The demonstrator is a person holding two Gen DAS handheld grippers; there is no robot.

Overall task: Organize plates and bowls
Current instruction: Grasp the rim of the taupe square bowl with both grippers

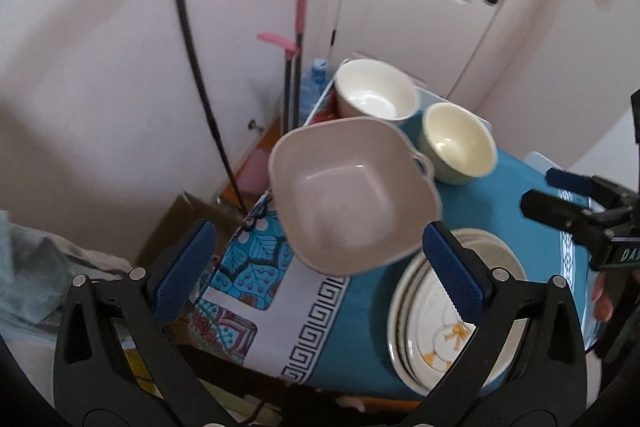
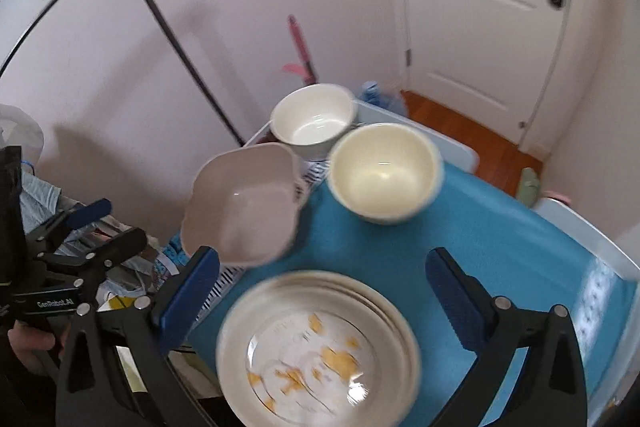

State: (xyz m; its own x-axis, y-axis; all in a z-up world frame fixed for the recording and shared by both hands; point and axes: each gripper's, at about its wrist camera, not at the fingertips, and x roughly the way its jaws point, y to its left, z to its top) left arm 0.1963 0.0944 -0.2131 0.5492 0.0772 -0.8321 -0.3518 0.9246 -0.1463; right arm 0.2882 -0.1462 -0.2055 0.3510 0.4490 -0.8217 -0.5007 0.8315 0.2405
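Now both grippers gape wide and empty: the left gripper (image 1: 320, 271) faces the pink bowl (image 1: 352, 195) at twelve o'clock, the right gripper (image 2: 324, 291) hangs over the plates (image 2: 320, 347) on the surface (image 2: 500, 239), nearer them.

Three bowls (image 2: 385, 174) and one stack of plates (image 2: 318, 347).

On the tabletop (image 2: 500, 247) the stack of plates (image 2: 320, 347) lies nearest, two round bowls (image 2: 384, 173) stand behind it, and the square bowl (image 2: 244, 203) is at the left.
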